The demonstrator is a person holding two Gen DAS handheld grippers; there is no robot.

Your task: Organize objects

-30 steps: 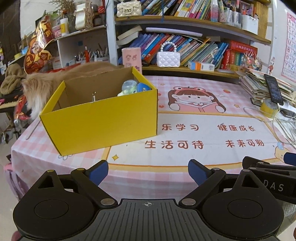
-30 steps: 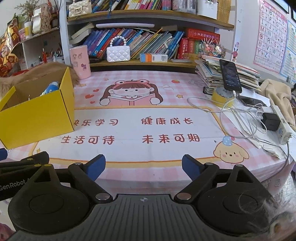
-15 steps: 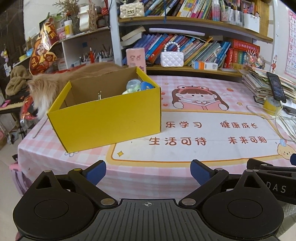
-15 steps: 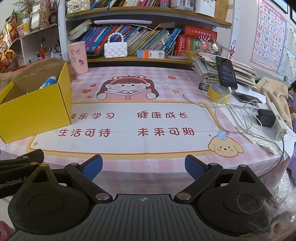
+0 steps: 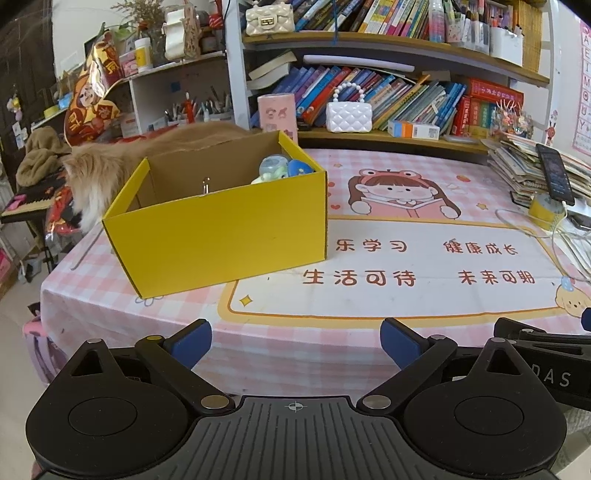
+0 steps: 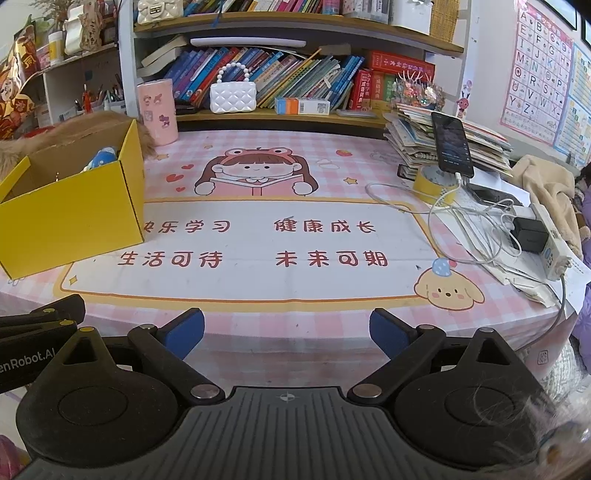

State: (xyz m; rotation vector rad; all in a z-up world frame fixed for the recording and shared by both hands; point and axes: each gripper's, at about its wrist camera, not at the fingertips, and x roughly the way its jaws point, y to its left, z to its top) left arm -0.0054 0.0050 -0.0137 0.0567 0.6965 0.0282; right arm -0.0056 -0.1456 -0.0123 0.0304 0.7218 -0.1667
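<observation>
Counter under a pink checked cloth (image 6: pixel 332 155) printed with a reading girl, Chinese characters and a yellow puppy. Long-haired ginger cat (image 5: pixel 110 162) at the far left edge. Pink cartoon tumbler (image 6: pixel 157 110) upright near the bookshelf (image 6: pixel 295 118). White quilted purse with pearl handle (image 6: pixel 232 96) on the lower shelf, cream purse (image 5: pixel 269 19) on the upper. Right side: stack of booklets (image 6: pixel 443 140); black phone (image 6: pixel 451 144) propped on a yellow tape roll (image 6: pixel 436 184), white cable (image 6: pixel 406 199) trailing to a power strip (image 6: pixel 552 243). Alphabet poster (image 6: pixel 539 70) on the wall.
</observation>
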